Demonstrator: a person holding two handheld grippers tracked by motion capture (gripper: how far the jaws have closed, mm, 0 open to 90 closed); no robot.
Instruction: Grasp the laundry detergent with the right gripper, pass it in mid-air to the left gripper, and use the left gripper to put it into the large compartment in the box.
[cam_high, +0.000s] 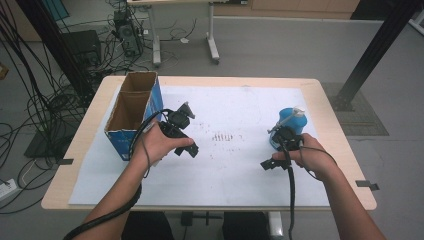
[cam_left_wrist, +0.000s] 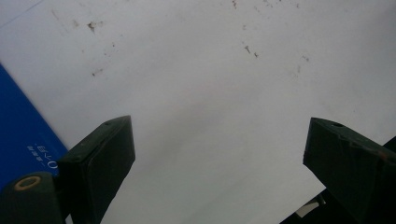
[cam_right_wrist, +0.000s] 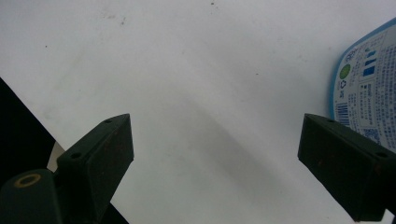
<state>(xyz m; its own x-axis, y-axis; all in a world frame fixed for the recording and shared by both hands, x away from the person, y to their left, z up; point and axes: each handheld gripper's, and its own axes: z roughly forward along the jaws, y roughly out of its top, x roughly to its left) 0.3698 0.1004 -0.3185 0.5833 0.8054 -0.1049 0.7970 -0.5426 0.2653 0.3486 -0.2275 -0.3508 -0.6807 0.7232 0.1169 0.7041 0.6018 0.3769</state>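
Worktop: we see a pale wooden worktop (cam_high: 334, 130) with rounded corners, most of it under a white sheet (cam_high: 235, 165) that is matte and flecked with small brown marks near its centre.
Room: around it we see a grey floor, tangled black cables at 9 to 11 o'clock, white desk legs at 12 o'clock and a black metal post at 2 o'clock.
Box: an open cardboard box (cam_high: 131, 112), brown inside and blue outside, split into two compartments, stands at 9 o'clock on the sheet.
Bottle: a blue plastic pump bottle (cam_high: 288, 121) with a pale dispenser head stands upright at 3 o'clock; in the right gripper view we see its printed label (cam_right_wrist: 366, 95) at 2 o'clock.
Left gripper: the left gripper (cam_high: 186, 131), black and angular, is held in a hand just beside the box, at its 3 o'clock; in the left gripper view we see its jaws spread wide over bare sheet, holding nothing.
Right gripper: the right gripper (cam_high: 274, 161) sits just beside the bottle, at its 6 o'clock; its jaws also stand wide apart and empty, the bottle next to one jaw.
Cables: a thick black cable trails from each gripper along the forearm.
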